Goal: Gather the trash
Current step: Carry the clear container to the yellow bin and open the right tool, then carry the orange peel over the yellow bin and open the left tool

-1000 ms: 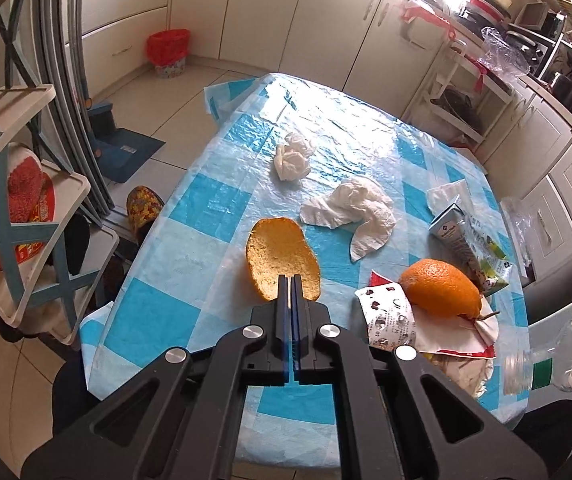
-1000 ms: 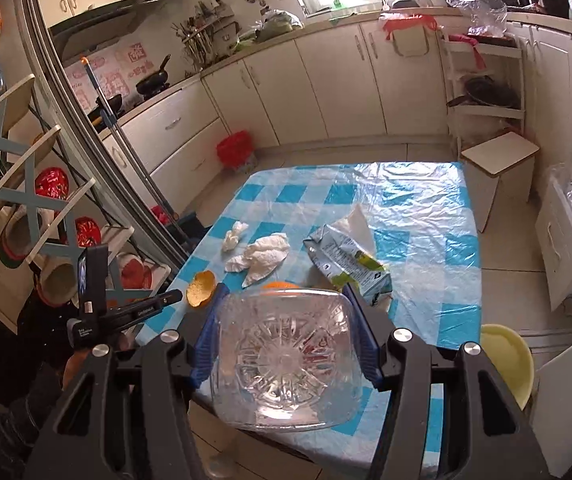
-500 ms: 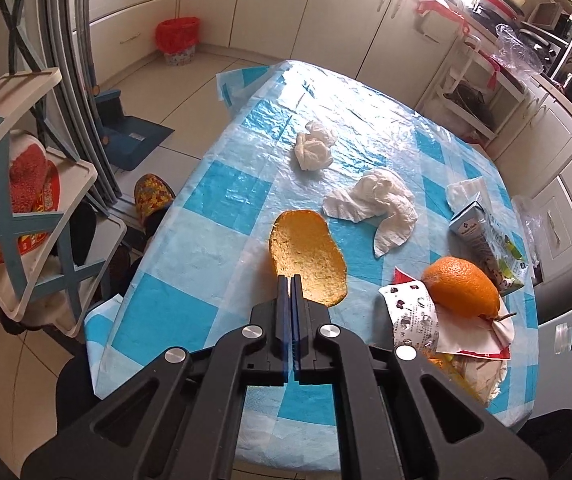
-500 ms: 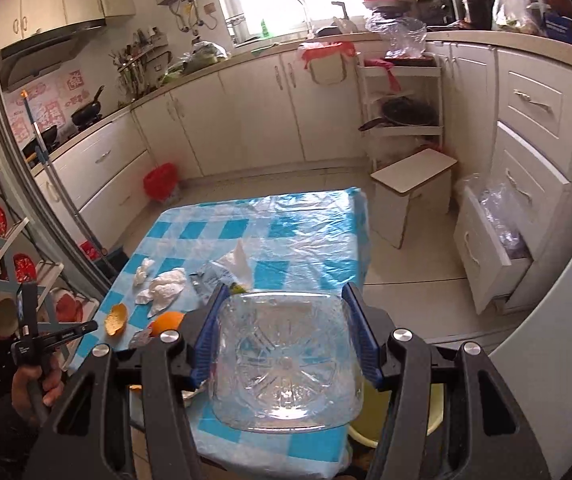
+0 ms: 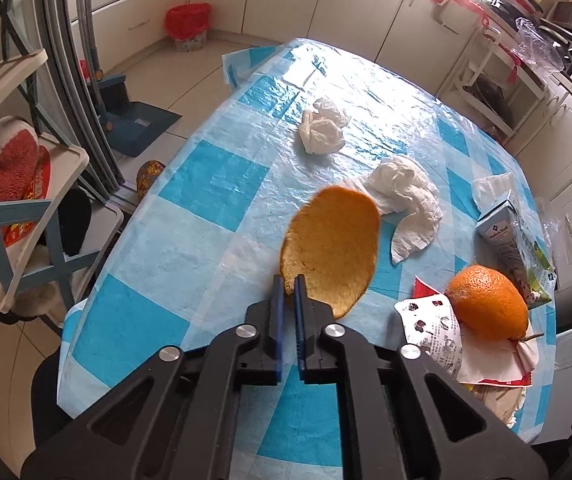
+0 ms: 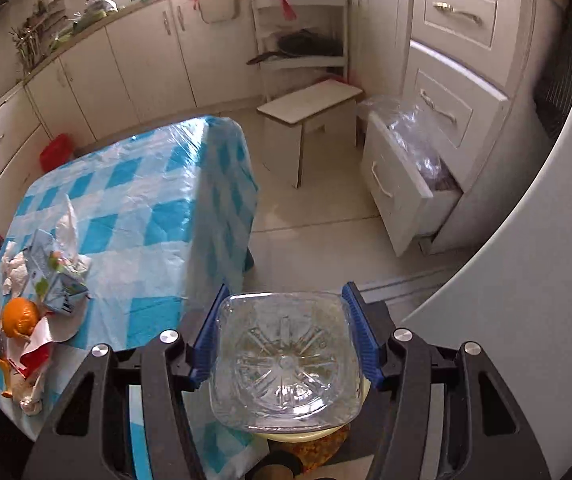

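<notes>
Right gripper (image 6: 284, 344) has swung off the table (image 6: 158, 216) toward the floor, clear plastic bottle (image 6: 286, 364) still clamped between its blue pads, jaws roughly half spread around it; a yellow bin rim (image 6: 298, 434) shows just below the bottle. Left gripper (image 5: 289, 292) has dropped a bit, jaws nearly closed, pinching the orange peel (image 5: 332, 248) by its near edge, peel lifted off the cloth. Ahead of it: crumpled tissues (image 5: 402, 196), whole orange (image 5: 486, 308) to its right, milk carton (image 5: 514, 240) beyond
</notes>
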Available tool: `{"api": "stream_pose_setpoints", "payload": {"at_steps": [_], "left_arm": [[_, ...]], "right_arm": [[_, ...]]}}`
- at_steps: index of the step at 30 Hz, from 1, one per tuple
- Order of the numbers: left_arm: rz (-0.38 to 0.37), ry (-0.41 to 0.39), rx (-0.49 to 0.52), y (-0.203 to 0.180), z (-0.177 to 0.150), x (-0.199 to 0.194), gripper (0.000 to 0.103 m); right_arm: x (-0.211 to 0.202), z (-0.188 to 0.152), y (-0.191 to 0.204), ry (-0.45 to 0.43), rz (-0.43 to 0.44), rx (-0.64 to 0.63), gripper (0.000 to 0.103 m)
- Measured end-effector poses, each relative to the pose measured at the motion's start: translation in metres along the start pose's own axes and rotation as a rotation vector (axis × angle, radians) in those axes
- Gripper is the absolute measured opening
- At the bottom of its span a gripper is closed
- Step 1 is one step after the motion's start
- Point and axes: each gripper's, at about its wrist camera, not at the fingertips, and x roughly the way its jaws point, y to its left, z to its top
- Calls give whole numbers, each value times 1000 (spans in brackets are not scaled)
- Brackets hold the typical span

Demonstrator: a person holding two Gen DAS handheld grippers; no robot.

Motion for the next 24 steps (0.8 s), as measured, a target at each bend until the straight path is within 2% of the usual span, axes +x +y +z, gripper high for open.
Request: {"api": "stream_pose_setpoints", "payload": {"at_steps": [2, 7, 10, 15, 17, 19, 24], "left_arm": [[-3, -13, 15, -2, 1, -3, 2], [-39, -19, 26, -6, 3, -9, 1], [-50, -7, 72, -13, 3, -7, 1], [-21, 9, 112, -28, 5, 7, 12], [-10, 10, 114, -33, 6, 14, 12], [1, 0, 117, -40, 9, 15, 3], [-53, -62, 128, -62, 18, -15, 1]], "right_arm": [[9, 0, -4, 26, 16, 27, 57], [4, 4, -9, -2, 26, 62, 58], [1, 5, -13, -14, 39, 86, 58], [-15, 6, -15, -83, 70, 116, 64], [-22, 6, -16, -113, 91, 130, 64], [-30, 6, -16, -139, 99, 132, 64], [-48, 4, -10, -205, 116, 105, 64]]}}
